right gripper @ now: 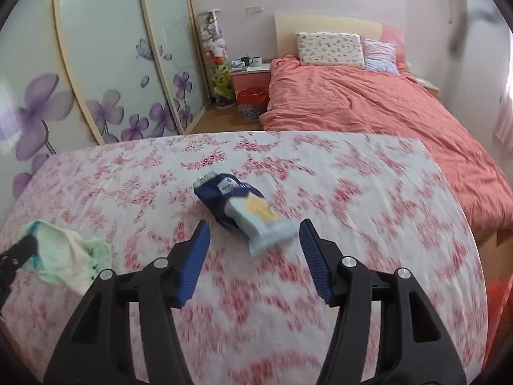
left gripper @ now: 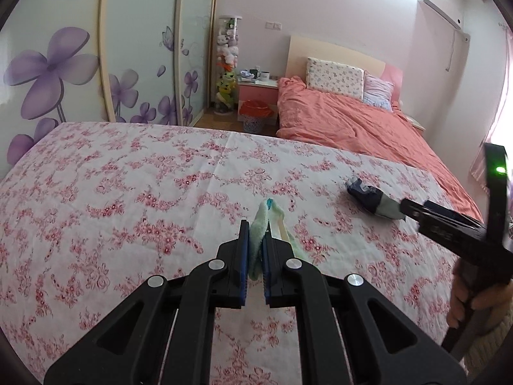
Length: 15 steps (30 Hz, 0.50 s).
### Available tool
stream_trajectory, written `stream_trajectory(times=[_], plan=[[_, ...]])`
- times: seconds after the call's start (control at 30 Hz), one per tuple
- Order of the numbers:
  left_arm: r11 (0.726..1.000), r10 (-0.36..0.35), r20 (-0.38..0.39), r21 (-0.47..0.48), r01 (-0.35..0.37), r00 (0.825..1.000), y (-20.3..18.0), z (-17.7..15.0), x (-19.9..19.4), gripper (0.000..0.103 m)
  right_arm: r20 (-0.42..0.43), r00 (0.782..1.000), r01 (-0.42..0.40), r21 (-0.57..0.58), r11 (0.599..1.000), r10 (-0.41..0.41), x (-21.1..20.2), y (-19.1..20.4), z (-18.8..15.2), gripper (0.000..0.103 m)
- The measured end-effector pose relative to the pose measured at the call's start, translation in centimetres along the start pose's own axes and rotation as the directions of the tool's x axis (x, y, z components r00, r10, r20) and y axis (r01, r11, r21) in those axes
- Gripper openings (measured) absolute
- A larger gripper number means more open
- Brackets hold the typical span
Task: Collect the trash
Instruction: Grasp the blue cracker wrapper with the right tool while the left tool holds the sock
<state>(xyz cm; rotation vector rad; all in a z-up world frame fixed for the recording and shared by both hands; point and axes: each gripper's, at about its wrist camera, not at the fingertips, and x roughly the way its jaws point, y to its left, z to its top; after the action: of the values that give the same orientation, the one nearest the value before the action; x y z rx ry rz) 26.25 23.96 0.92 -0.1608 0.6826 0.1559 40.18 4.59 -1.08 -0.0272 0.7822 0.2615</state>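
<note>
My left gripper (left gripper: 255, 227) is shut on a pale green crumpled wrapper (left gripper: 260, 224), lifted a little above the floral sheet (left gripper: 128, 192). The same wrapper (right gripper: 64, 256) hangs at the left edge of the right wrist view, with the left gripper's tip (right gripper: 22, 250) clamped on it. A dark blue and light blue snack packet (right gripper: 243, 208) lies on the sheet. My right gripper (right gripper: 255, 227) is open, with its blue pads on either side of the packet's near end and apart from it. From the left wrist, the packet (left gripper: 372, 200) lies just beyond the right gripper's fingertip (left gripper: 405, 207).
A basket with an orange-red liner (left gripper: 256, 114) stands on the floor by the pink nightstand (left gripper: 258, 91), beyond the far edge of the floral sheet. A bed with a salmon duvet (left gripper: 368, 122) fills the right. Sliding wardrobe doors (left gripper: 64, 70) with purple flowers line the left. A hand (left gripper: 465, 301) grips the right tool.
</note>
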Motion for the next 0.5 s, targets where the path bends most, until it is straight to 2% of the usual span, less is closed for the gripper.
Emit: stream_trajectory(times=[0.07,0.13,0.2,0.23,0.27,0.5], plan=[[1.0,-0.009,-0.006,-0.001,0.009,1.0,0.0,0.1,0.3,0.007,-0.019,1.0,0.021,-0.046,0.999,-0.021,1.1,0.6,0.2,0.055],[1.0,-0.014,-0.012,-0.001,0.014,1.0,-0.1,0.0,0.5,0.007,-0.045,0.998,0.043,-0.075,0.996,-0.046,2.1,0.9,0.2,0.048],[1.0,-0.022,-0.018,-0.002,0.022,1.0,-0.4,-0.1,0.6,0.007,-0.078,0.995,0.053,-0.087,0.995,-0.06,3.2,0.9,-0.2,0.025],[1.0,-0.025,-0.019,-0.001,0.025,1.0,-0.5,-0.1,0.6,0.007,-0.082,0.995,0.049,-0.082,0.995,-0.055,3.2,0.6,-0.4,0.021],[1.0,-0.029,-0.019,0.0,0.029,0.999,-0.7,-0.2,0.5,0.007,-0.082,0.995,0.048,-0.075,0.996,-0.054,3.1,0.4,-0.7,0.01],[0.998,-0.069,-0.018,0.007,0.069,0.997,-2.1,-0.5,-0.7,0.007,-0.029,0.999,0.032,-0.01,0.999,-0.032,-2.3,-2.3,-2.4,0.005]])
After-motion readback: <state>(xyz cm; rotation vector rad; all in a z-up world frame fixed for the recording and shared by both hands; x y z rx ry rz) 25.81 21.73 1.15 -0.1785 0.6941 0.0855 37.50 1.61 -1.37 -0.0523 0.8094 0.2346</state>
